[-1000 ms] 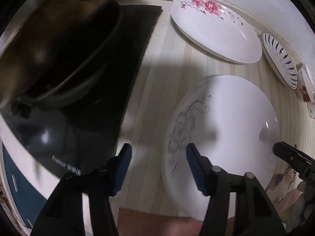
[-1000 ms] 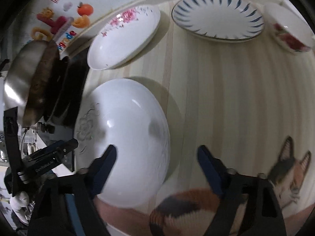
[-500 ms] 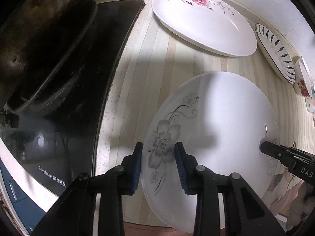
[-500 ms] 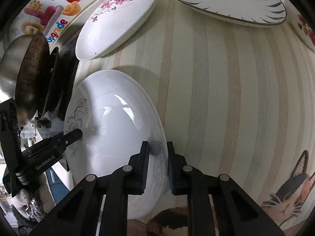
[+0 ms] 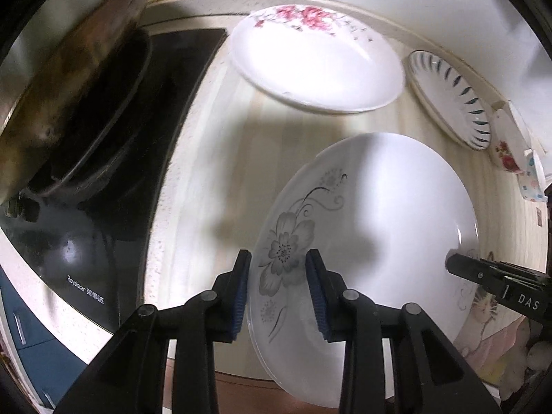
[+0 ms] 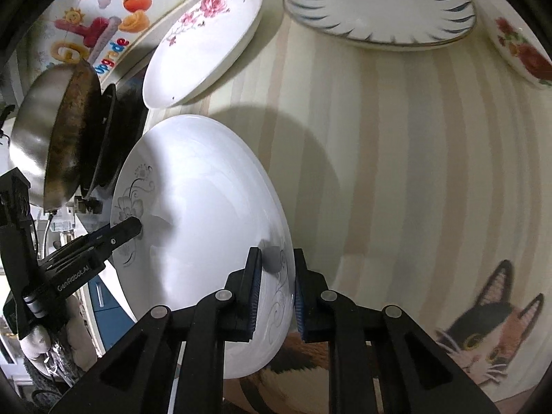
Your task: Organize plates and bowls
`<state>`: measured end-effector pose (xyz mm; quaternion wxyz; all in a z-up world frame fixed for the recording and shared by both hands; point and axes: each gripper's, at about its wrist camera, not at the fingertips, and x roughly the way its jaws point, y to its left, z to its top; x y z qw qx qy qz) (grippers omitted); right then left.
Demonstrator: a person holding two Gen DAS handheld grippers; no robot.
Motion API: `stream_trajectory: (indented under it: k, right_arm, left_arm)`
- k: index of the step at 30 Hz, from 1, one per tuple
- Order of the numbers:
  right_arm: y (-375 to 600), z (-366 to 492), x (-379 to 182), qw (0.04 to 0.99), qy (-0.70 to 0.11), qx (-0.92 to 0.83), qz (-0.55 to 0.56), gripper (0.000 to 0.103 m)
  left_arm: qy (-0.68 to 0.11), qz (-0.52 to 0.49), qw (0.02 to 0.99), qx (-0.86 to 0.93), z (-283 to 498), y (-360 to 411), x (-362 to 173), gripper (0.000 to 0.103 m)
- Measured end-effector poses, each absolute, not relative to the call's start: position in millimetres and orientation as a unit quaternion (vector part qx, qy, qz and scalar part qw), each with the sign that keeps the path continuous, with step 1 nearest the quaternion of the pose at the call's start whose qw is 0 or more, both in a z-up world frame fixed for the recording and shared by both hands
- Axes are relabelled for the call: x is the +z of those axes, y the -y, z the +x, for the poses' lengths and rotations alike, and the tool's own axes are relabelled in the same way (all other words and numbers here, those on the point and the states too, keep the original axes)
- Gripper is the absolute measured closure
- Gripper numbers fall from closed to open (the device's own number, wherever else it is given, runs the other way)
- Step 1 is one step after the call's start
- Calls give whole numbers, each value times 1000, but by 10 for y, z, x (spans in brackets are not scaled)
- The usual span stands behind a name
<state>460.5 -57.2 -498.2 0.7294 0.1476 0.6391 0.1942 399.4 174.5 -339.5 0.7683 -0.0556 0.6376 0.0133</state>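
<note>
A large white plate with a grey flower print (image 5: 379, 214) (image 6: 200, 200) hangs slightly tilted just above the striped counter, held at opposite edges. My left gripper (image 5: 277, 289) is shut on its flower-printed rim, blue pads on either side. My right gripper (image 6: 277, 286) is shut on the opposite rim beside a thin grey scroll pattern. Each gripper's tip shows in the other view: the right gripper (image 5: 452, 262) and the left gripper (image 6: 132, 229). A pink-blossom plate (image 5: 317, 62) (image 6: 203, 48), a blue-leaf plate (image 5: 448, 96) (image 6: 379, 7) and a red-flower bowl (image 5: 507, 145) (image 6: 521, 51) lie along the back.
A black induction stove (image 5: 103, 207) with a worn metal pan (image 5: 69, 86) (image 6: 58, 138) sits just left of the held plate. A cat-print mat (image 6: 483, 327) covers the counter's near right part. The wall with fruit stickers (image 6: 103, 27) closes the back.
Both grippers went from open to shut on opposite rims of the grey-flower plate. The plate has since come up off the counter and both views have shifted with it.
</note>
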Motion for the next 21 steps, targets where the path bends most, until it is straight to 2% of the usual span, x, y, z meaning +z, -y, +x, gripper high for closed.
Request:
stream_trajectory:
  k: [11, 21]
  right_arm:
    - [1280, 4485, -4746, 742, -626, 177, 164, 84]
    - [1956, 4377, -4946, 739, -633, 149, 177, 84]
  left_arm:
    - [-631, -40, 774, -24, 3998, -971, -3229, 73]
    - [-644, -20, 764, -45, 4037, -363, -3496, 73]
